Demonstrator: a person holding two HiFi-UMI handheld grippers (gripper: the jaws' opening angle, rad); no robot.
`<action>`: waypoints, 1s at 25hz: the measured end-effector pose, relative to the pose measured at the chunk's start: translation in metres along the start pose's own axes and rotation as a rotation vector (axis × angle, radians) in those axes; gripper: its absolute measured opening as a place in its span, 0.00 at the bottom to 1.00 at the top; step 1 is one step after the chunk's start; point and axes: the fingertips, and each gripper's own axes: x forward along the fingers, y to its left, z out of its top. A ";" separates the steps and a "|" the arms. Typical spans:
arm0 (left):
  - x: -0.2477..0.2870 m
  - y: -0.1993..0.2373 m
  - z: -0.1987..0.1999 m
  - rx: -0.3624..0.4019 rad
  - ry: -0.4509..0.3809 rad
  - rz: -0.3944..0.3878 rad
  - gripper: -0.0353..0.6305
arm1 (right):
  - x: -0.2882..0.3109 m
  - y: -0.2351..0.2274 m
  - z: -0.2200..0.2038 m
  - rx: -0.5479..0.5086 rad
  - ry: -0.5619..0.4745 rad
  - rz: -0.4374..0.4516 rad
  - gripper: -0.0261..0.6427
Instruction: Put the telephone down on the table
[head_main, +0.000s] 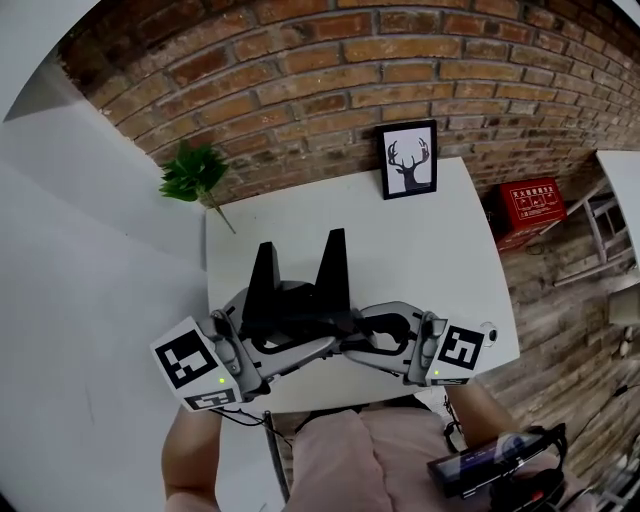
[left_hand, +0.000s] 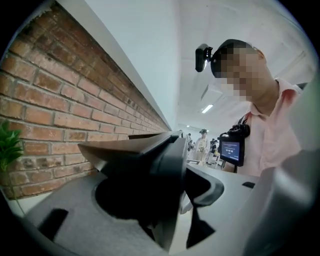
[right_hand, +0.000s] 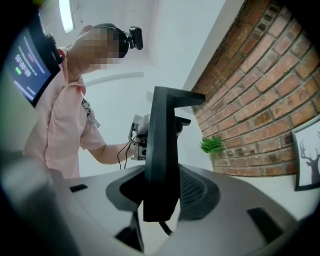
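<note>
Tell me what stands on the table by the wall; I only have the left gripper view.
Observer: A framed deer picture stands at the table's far edge, by the brick wall.
Operator: Say where the right gripper points.
Observer: The right gripper points along the wall, toward the left gripper.
Operator: Report what is between its jaws.
Observer: A black piece stands upright between them; I cannot tell whether they press on it.
</note>
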 end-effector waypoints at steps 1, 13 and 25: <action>0.000 0.004 0.000 0.004 0.010 -0.004 0.46 | 0.003 -0.004 -0.001 -0.007 0.006 -0.010 0.28; 0.025 0.041 -0.013 -0.040 0.052 -0.084 0.42 | 0.003 -0.043 -0.016 0.081 0.070 -0.079 0.28; 0.066 0.054 -0.046 -0.145 0.080 -0.078 0.39 | -0.030 -0.068 -0.057 0.159 0.168 -0.067 0.30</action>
